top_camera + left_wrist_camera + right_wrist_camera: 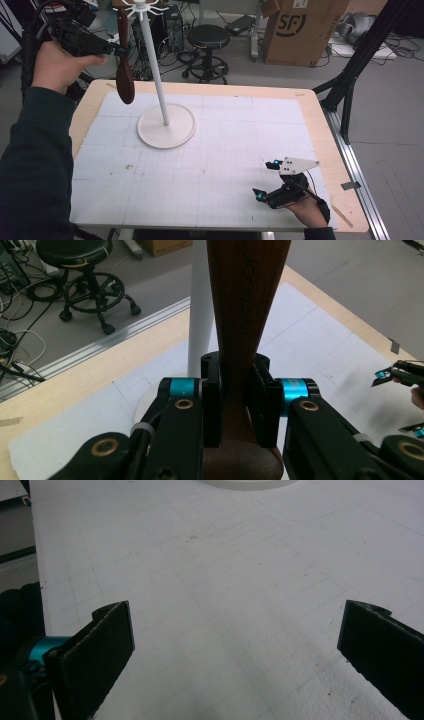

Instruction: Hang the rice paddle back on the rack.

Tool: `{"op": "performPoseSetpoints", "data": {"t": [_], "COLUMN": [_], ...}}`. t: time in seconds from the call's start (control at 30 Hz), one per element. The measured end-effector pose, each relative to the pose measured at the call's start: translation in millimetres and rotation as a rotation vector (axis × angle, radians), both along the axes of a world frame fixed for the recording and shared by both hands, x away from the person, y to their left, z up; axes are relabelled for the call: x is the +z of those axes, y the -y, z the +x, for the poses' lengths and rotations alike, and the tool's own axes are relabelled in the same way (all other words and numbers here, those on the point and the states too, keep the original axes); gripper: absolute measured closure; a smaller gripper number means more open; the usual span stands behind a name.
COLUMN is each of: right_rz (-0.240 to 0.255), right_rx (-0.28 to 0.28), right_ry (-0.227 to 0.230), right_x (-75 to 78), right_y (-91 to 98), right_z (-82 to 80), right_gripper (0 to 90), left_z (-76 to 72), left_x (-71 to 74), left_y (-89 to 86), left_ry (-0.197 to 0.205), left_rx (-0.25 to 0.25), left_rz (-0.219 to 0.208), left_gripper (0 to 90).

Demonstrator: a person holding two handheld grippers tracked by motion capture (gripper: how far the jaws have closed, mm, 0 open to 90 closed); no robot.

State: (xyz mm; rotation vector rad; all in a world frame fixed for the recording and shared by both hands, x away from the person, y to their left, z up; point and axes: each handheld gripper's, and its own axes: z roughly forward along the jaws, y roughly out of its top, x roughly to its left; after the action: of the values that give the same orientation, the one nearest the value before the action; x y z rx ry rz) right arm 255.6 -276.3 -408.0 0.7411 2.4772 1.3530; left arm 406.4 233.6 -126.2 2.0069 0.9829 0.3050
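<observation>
Wooden spoon (124, 75): dark brown, held in the air over the bench's (320, 125) far left corner, bowl end down, handle rising toward the hooked top of the white stand (165, 125).
Left gripper (119, 50): raised high, jaws clamped on the spoon's handle from both sides.
Left gripper view: spoon handle (245, 315) runs straight up between the closed jaws, the rounded bowl just below them; faint lettering on the wood; the stand's pole (201, 315) just behind.
Right gripper (266, 180): low over the white mat (225, 150) at the near right, jaws spread wide, nothing between them.
Right gripper view: bare gridded mat (225, 605) between the jaws; the stand's base rim (245, 484) at the top edge.
</observation>
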Motion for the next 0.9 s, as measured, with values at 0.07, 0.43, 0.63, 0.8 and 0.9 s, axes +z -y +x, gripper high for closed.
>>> {"op": "performPoseSetpoints", "data": {"t": [0.07,0.43,0.63,0.8,0.9], "right_rz": [-0.001,-0.001,0.001,0.000,0.000], "right_rx": [0.000,-0.006,-0.007,-0.005,-0.004], "right_ry": [-0.001,-0.003,-0.002,-0.001,-0.002], "right_x": [-0.1,0.1,0.1,0.2,0.2], "right_y": [0.3,1.0,1.3,1.5,1.5], "right_z": [0.0,-0.9,-1.1,-1.3,-1.3], "right_gripper": [0.4,0.4,0.4,0.4,0.4], "left_z": [0.6,3.6,5.4,8.2,8.9], "left_x": [-0.6,-3.1,-5.2,-6.8,-8.3], "left_y": [0.9,4.3,3.6,4.0,4.1], "left_ry": [0.000,0.002,-0.013,-0.025,-0.039], "left_rx": [0.000,0.000,0.003,0.017,0.010], "left_rz": [0.001,0.005,-0.008,-0.014,-0.010], "left_gripper": [78.0,77.9,77.4,74.1,66.2]}}
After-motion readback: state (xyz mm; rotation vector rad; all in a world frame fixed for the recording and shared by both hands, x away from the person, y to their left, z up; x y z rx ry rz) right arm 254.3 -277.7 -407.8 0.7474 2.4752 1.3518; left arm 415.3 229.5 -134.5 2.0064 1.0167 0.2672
